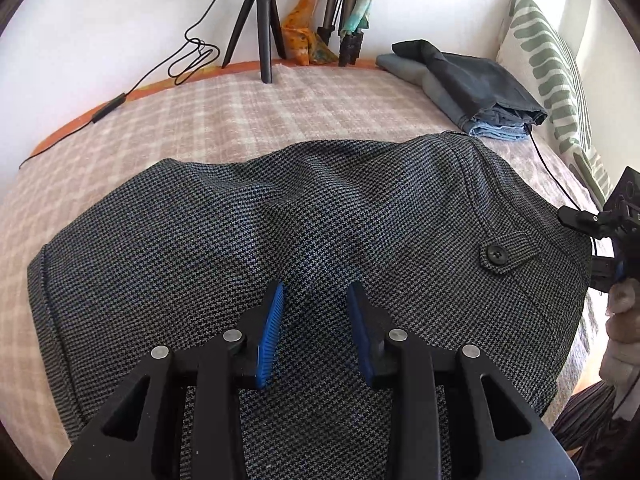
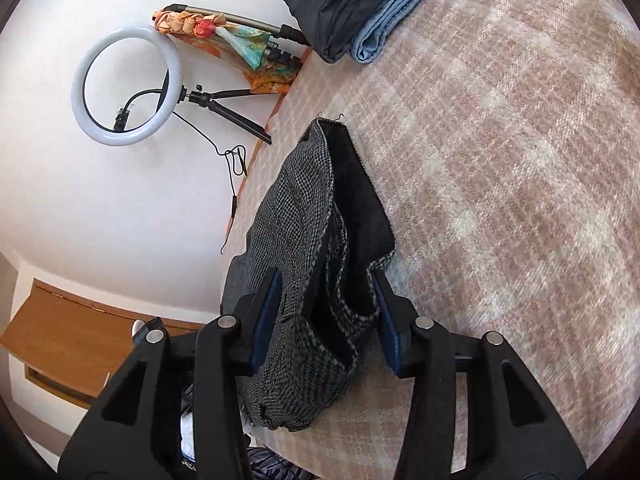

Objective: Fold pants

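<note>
We see the checked pants (image 1: 304,240) spread across the middle of the bed (image 1: 200,120), waistband toward the pillow end. Our left gripper (image 1: 316,320) hovers over the cloth with fingers spread, pinching nothing. Our right gripper (image 2: 326,316) straddles the bunched waistband edge, fingers apart around the fabric. Folded clothes (image 1: 472,84) sit at the far corner.

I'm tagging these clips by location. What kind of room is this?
Most likely a bedroom at home. The work surface is a bed with a plaid blanket and a leaf-print pillow against the wall. Folded clothes are stacked on it, and a ring light suggests a home recording setup.
</note>
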Action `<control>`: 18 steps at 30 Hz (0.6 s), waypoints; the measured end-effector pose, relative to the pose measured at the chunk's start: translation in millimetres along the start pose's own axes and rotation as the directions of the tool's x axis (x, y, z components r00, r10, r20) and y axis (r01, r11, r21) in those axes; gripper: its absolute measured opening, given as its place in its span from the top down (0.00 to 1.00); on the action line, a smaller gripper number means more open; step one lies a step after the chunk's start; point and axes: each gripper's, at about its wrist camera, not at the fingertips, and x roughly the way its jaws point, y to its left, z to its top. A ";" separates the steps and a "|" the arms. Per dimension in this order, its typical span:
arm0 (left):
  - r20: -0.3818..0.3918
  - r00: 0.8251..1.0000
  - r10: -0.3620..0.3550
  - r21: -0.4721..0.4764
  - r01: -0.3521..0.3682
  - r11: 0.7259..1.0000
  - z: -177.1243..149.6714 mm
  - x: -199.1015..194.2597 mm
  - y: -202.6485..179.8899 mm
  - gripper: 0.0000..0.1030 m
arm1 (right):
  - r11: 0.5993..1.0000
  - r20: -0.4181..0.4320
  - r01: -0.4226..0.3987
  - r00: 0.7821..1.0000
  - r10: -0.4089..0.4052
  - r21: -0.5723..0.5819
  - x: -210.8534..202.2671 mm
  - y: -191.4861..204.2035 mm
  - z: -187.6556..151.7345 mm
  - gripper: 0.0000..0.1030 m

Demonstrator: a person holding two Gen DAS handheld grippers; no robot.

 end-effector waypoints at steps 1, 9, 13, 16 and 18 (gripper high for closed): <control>0.000 1.000 -0.002 -0.007 0.002 1.000 -0.2 -0.5 0.9 0.70 | 1.000 -0.027 -0.003 1.000 0.003 0.010 5.9 -3.8 5.3 0.54; -0.006 1.000 -0.008 -0.010 0.008 1.000 1.1 -0.3 1.5 0.70 | 0.976 -0.140 0.074 0.985 -0.104 -0.204 37.9 30.2 14.9 0.79; 0.003 0.999 -0.038 -0.041 0.038 0.998 0.3 -13.1 4.4 0.70 | 0.965 -0.107 0.107 0.985 -0.136 -0.240 28.3 44.1 11.8 0.83; 0.024 0.999 -0.045 -0.028 0.045 0.999 -6.2 -23.8 -1.3 0.70 | 0.945 -0.068 0.144 0.983 -0.171 -0.293 19.4 63.1 7.6 0.83; 0.000 0.999 -0.043 -0.012 0.043 0.999 -11.7 -17.6 -5.5 0.70 | 0.919 -0.047 0.178 0.977 -0.207 -0.353 15.7 83.4 3.3 0.83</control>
